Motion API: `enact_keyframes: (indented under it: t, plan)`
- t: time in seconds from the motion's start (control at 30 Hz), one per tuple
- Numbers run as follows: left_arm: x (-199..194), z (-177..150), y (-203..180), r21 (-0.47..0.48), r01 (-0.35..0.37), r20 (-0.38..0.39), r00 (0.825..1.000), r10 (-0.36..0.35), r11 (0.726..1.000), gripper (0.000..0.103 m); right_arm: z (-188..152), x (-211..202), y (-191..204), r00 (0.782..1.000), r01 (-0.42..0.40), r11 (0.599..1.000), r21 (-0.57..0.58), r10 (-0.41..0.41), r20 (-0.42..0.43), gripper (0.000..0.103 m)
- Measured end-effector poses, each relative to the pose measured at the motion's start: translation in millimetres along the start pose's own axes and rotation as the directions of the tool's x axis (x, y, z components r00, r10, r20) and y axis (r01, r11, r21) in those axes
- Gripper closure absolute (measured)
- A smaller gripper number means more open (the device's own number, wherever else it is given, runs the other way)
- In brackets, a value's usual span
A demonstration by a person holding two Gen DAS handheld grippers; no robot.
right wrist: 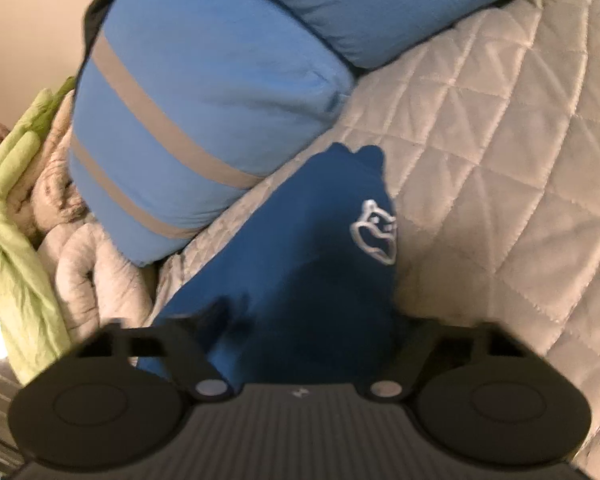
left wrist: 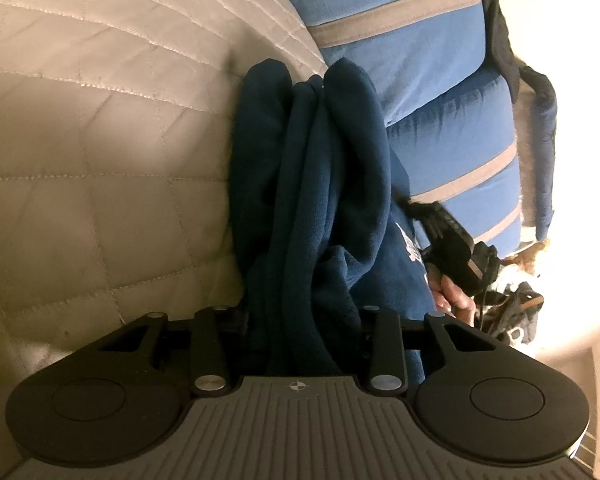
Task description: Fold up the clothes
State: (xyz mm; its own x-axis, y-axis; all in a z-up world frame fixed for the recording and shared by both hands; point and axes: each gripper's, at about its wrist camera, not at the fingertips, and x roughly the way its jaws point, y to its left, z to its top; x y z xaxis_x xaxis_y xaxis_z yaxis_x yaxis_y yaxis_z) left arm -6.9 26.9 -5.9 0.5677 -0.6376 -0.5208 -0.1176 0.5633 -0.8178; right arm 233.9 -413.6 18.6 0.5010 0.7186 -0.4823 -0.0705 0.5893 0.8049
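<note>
Early in the fold, by the look of it: gathering and lifting the dark blue fleece [left wrist: 312, 168] off the bed [right wrist: 500, 160] rather than laying it flat. Lies along the quilted cover just beside a striped blue pillow [right wrist: 188, 128], with one end pulled up toward both cameras.

Left tool [left wrist: 298, 322]: clamped on the fleece, judging by the cloth drawn into a tight bunch of long folds between the arms; fingertips buried under it. Right tool [right wrist: 300, 320]: cannot tell whether together or apart, since cloth covers the fingers and the view is smeared; sits low against the near edge of the fleece. Seen from the left camera, held in a hand [left wrist: 454, 300] at the far side of the same garment.

Next move calls for a sure pinch on the right side at a matching edge or corner, then spreading the two tools apart to pull the bunch open and flat before any crease.

Looks thick, soft and matte, slow to hold a sharp fold. Shows a white outlined logo [right wrist: 374, 232] on the upper face. Rumpled into ridges, not smooth anywhere near the left grip.
</note>
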Motion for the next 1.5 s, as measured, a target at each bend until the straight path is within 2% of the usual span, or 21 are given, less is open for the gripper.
enact_keyframes:
  t: [0.1,0.17,0.3,0.53,0.63,0.77,0.83,0.87,0.9,0.93,0.97,1.0,1.03,1.1,1.13,1.17,1.23,1.33,1.43,1.5]
  plan:
    - [-4,-2,-9,0.016,-0.022,0.03,0.999,0.022,1.0,0.072,1,-3,7,1.0,0.015,1.0,-0.013,-0.015,0.007,0.075]
    - [-11,-3,-18,0.034,-0.028,0.057,0.998,0.026,0.999,0.074,0,-8,22,0.999,0.033,0.998,-0.059,-0.032,0.029,0.078]
    - [-29,-4,-35,0.058,-0.021,0.096,0.995,0.015,0.998,0.075,-2,-24,54,0.997,0.025,0.99,-0.14,-0.015,0.07,0.08]
    - [-78,10,-62,0.1,0.011,0.178,0.984,-0.028,0.995,0.075,3,-51,107,0.991,-0.05,0.979,-0.197,0.073,0.109,0.082]
    - [-106,31,-77,0.134,0.003,0.239,0.97,-0.035,0.991,0.075,12,-52,145,0.983,-0.106,0.969,-0.223,0.136,0.123,0.082]
    - [-133,77,-99,0.197,-0.089,0.377,0.926,0.008,0.976,0.07,36,-40,219,0.969,-0.152,0.938,-0.31,0.204,0.141,0.08]
    - [-144,101,-108,0.217,-0.151,0.442,0.896,0.04,0.964,0.057,50,-23,258,0.963,-0.099,0.921,-0.377,0.183,0.195,0.067]
    - [-139,114,-106,0.2,-0.242,0.466,0.876,0.125,0.949,0.037,53,-8,272,0.967,-0.016,0.91,-0.415,0.12,0.225,0.037]
    - [-133,127,-103,0.18,-0.331,0.488,0.848,0.208,0.926,0.03,53,10,284,0.966,0.099,0.886,-0.452,0.023,0.256,0.0]
    - [-128,138,-100,0.152,-0.412,0.507,0.813,0.287,0.898,0.03,53,28,295,0.954,0.211,0.849,-0.484,-0.071,0.291,0.001]
    - [-126,141,-93,0.108,-0.459,0.517,0.784,0.345,0.882,0.03,47,42,300,0.939,0.295,0.803,-0.518,-0.146,0.31,0.0]
    - [-126,136,-88,0.107,-0.467,0.525,0.776,0.349,0.878,0.03,36,53,301,0.925,0.36,0.751,-0.553,-0.208,0.319,0.0]
    - [-125,130,-83,0.104,-0.475,0.534,0.768,0.354,0.874,0.03,24,59,299,0.916,0.39,0.704,-0.593,-0.23,0.329,0.0]
    - [-124,119,-74,0.104,-0.493,0.548,0.753,0.364,0.864,0.03,-4,58,285,0.92,0.386,0.618,-0.685,-0.203,0.335,0.0]
    - [-123,112,-74,0.121,-0.51,0.542,0.753,0.374,0.851,0.03,-16,56,277,0.922,0.383,0.58,-0.719,-0.199,0.331,0.0]
    - [-121,104,-74,0.138,-0.527,0.537,0.751,0.384,0.838,0.03,-24,53,267,0.924,0.381,0.56,-0.736,-0.208,0.321,0.0]
    - [-124,88,-74,0.18,-0.547,0.525,0.756,0.391,0.817,0.03,-36,46,247,0.927,0.374,0.546,-0.75,-0.235,0.291,0.0]
    - [-130,69,-81,0.255,-0.563,0.508,0.77,0.386,0.786,0.03,-40,25,223,0.924,0.38,0.565,-0.732,-0.259,0.28,0.0]
    - [-135,55,-91,0.328,-0.598,0.505,0.766,0.399,0.731,0.03,-44,-4,207,0.915,0.402,0.568,-0.718,-0.275,0.296,0.0]
    - [-139,46,-100,0.36,-0.608,0.508,0.764,0.398,0.708,0.03,-46,-23,201,0.9,0.435,0.555,-0.709,-0.292,0.323,0.0]
